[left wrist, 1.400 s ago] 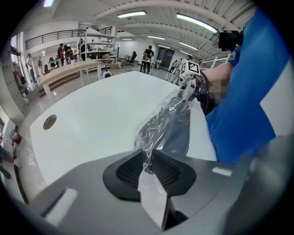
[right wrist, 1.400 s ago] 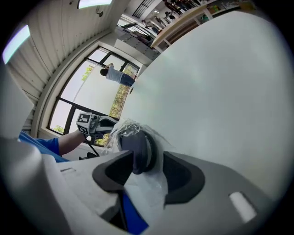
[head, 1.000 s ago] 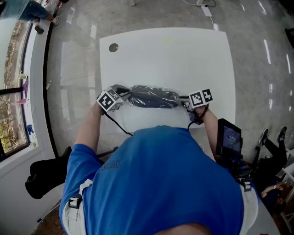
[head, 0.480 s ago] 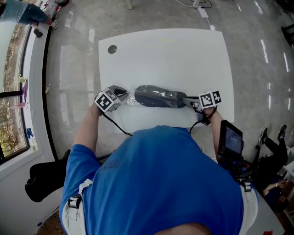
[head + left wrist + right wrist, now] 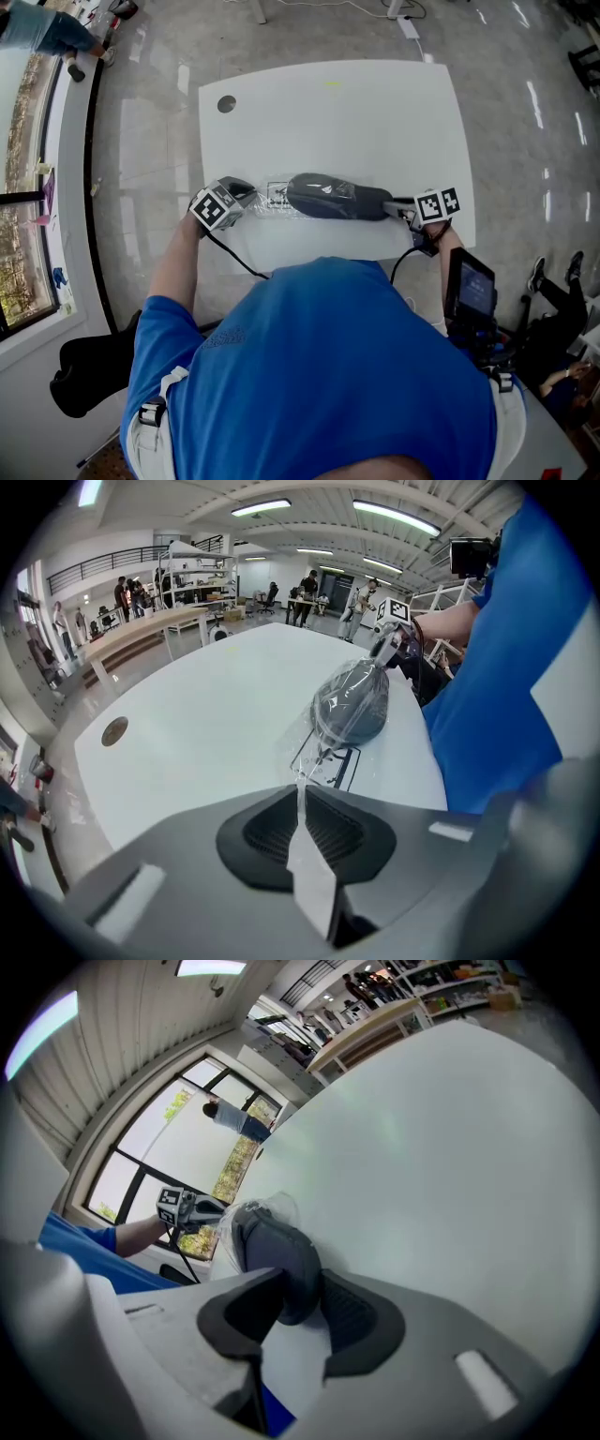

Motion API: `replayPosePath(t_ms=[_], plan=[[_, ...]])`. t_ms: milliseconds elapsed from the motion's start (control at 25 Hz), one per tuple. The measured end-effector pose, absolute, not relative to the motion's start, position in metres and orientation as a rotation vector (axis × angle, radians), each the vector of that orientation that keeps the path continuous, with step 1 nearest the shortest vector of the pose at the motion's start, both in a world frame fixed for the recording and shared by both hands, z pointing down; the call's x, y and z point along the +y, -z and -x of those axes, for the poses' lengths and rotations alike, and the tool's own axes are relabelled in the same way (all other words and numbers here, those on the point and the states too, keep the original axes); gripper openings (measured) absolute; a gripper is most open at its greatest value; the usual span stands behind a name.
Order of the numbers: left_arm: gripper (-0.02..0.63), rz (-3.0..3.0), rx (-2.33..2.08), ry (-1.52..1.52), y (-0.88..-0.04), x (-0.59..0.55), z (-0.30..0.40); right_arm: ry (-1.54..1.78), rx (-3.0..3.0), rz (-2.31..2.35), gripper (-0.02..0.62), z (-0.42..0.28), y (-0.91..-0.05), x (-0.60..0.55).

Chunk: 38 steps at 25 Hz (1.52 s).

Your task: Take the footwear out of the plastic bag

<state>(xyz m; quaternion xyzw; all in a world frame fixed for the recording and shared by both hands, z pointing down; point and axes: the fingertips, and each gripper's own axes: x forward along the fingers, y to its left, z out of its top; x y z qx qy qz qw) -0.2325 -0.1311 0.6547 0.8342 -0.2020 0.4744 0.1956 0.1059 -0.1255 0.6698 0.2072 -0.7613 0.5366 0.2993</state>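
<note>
Noting left hand-held gripper (image 5: 302, 803) clenched on a flat, crinkled strip of the plastic bag (image 5: 325, 754), clear film pinched between dark ribbed pads (image 5: 267, 829). Noting right hand-held gripper (image 5: 298, 1299) with jaws opening, yet gripping the rounded end of the footwear (image 5: 277, 1246): dark grey, smooth, matte, touched by a pad on each side.

In the head view, found lying lengthwise on the desk (image 5: 337, 122) between both grippers, with the end away from the right gripper wrapped in film drawn taut toward the left one. Black-framed print visible on the film, too small to read.

White, glossy desk with rounded corners and one round dark hole (image 5: 226, 104) near a far corner. Near edge of the desk cut off by a blue shirt (image 5: 319, 375). Cannot tell how far the bag mouth reaches along the footwear.
</note>
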Motion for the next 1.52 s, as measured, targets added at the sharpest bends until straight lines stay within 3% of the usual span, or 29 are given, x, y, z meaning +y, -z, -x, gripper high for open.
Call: replayPosePath(t_ms=[200, 280, 520, 1000, 1280, 1520], plan=[[0.031, -2.34, -0.572, -1.342, -0.656, -0.128, 0.233, -0.956, -2.046, -0.414, 0.237, -0.107, -0.658, -0.131], [0.029, -2.341, -0.571, -1.349, -0.656, -0.125, 0.232, -0.799, -2.048, -0.323, 0.245, -0.099, -0.653, -0.13], [0.029, -2.342, -0.581, -1.348, -0.645, -0.118, 0.231, -0.445, -2.006, -0.007, 0.249, -0.053, -0.64, -0.116], [0.026, -2.339, -0.598, -1.338, -0.649, -0.136, 0.231, -0.469, -1.869, 0.183, 0.247, -0.028, -0.678, -0.132], [0.029, -2.378, -0.63, -1.325, -0.626, -0.104, 0.234, -0.183, -1.889, 0.149, 0.206, -0.022, -0.642, -0.093], [0.095, -2.417, -0.675, -1.298, -0.619, -0.114, 0.238, 0.107, -1.914, 0.004, 0.193, -0.023, -0.641, -0.095]])
